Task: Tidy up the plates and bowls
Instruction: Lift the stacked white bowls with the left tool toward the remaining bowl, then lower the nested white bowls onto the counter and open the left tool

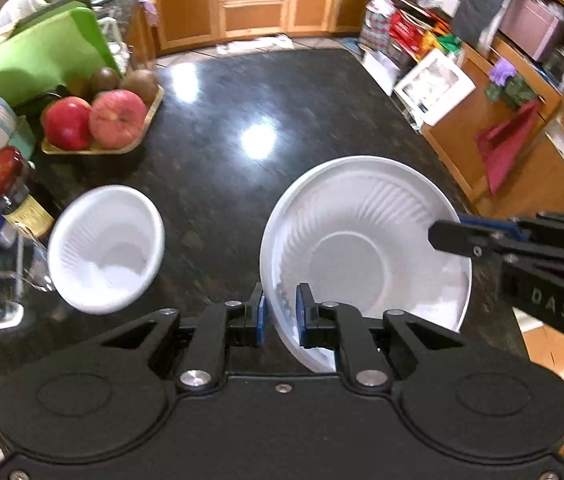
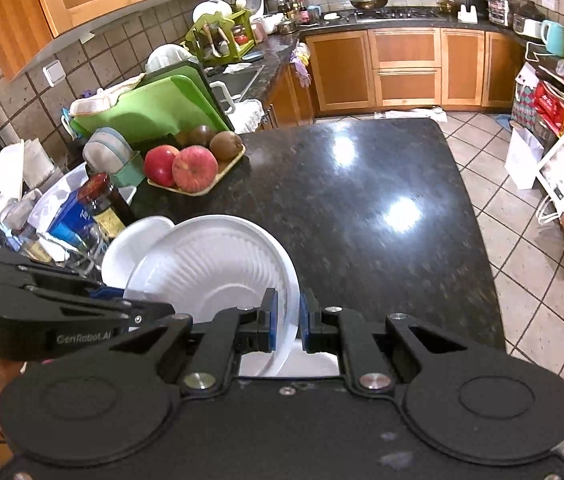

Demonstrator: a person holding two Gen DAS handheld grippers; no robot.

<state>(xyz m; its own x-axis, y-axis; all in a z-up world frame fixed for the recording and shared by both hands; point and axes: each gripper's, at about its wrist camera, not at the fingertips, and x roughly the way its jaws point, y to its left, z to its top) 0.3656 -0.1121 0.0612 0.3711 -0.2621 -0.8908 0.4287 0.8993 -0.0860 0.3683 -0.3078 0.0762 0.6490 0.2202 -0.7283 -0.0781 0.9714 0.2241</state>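
A large white ribbed plate is held tilted above the dark granite counter by both grippers. My left gripper is shut on its near rim. My right gripper comes in from the right, shut on the far-right rim. In the right wrist view my right gripper pinches the same plate, and my left gripper grips the plate's left rim. A smaller white bowl sits to the left on the counter, partly hidden behind the plate in the right wrist view.
A tray of apples and kiwis stands at the back left, with a red-capped bottle, a glass and green cutting boards along the left side. The counter's right edge drops to a tiled floor.
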